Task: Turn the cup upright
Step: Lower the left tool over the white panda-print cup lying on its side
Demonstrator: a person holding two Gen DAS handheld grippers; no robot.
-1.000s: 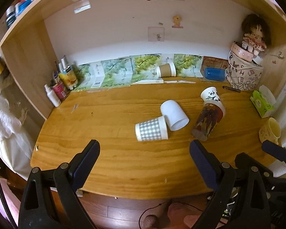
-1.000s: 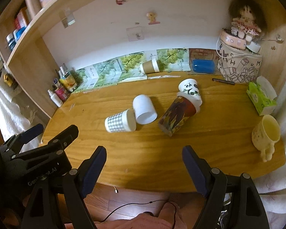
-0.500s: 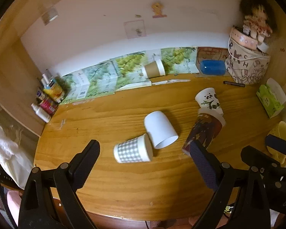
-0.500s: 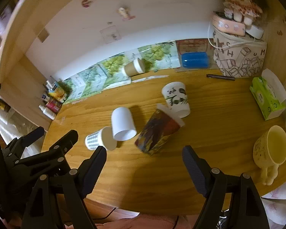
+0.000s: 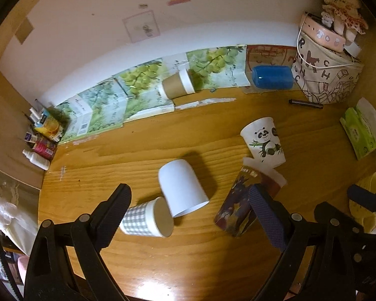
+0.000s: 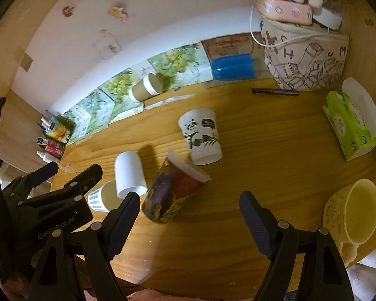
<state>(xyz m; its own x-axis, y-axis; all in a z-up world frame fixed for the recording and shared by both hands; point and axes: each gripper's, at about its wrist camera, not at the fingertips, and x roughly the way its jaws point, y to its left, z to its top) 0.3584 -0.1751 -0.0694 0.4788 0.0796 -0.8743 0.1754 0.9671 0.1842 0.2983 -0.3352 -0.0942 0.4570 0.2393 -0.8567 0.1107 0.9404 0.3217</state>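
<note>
Four paper cups lie toppled in a loose cluster on your wooden counter point(image 5: 213, 263), and a fifth, the brown kraft cup point(image 5: 178, 85), lies on its side at the back against the grape-print cartons point(image 5: 137, 80). Your left hand-held gripper point(image 5: 190, 205) is spread wide with nothing between its fingers; the gingham cup point(image 5: 143, 219) lies on its side just off its left finger, mouth facing right, touching the plain white cup point(image 5: 181, 186), which lies with its open end toward you. Just beyond the right finger lies the dark printed cup point(image 5: 238, 208), its white rim up against the panda cup point(image 5: 264, 141).

Your right hand-held gripper point(image 6: 189, 213) is also spread and holds nothing. From its camera the dark printed cup point(image 6: 173, 193) sits between the fingertips and a little past them, lying tilted with its rim pointing up and right. The panda cup point(image 6: 201, 136) lies behind it, mouth toward you. The white cup point(image 6: 129, 174) and the gingham cup point(image 6: 100, 199) are off to the left, close to your left gripper's black frame.

You have a yellow ceramic mug point(image 6: 353, 215) standing upright at the right edge, a green tissue box point(image 6: 351, 125) beyond it, a blue case point(image 6: 233, 66) and a printed fabric bag point(image 6: 305, 57) at the back, and a dark pen point(image 6: 275, 91) lying before the bag
</note>
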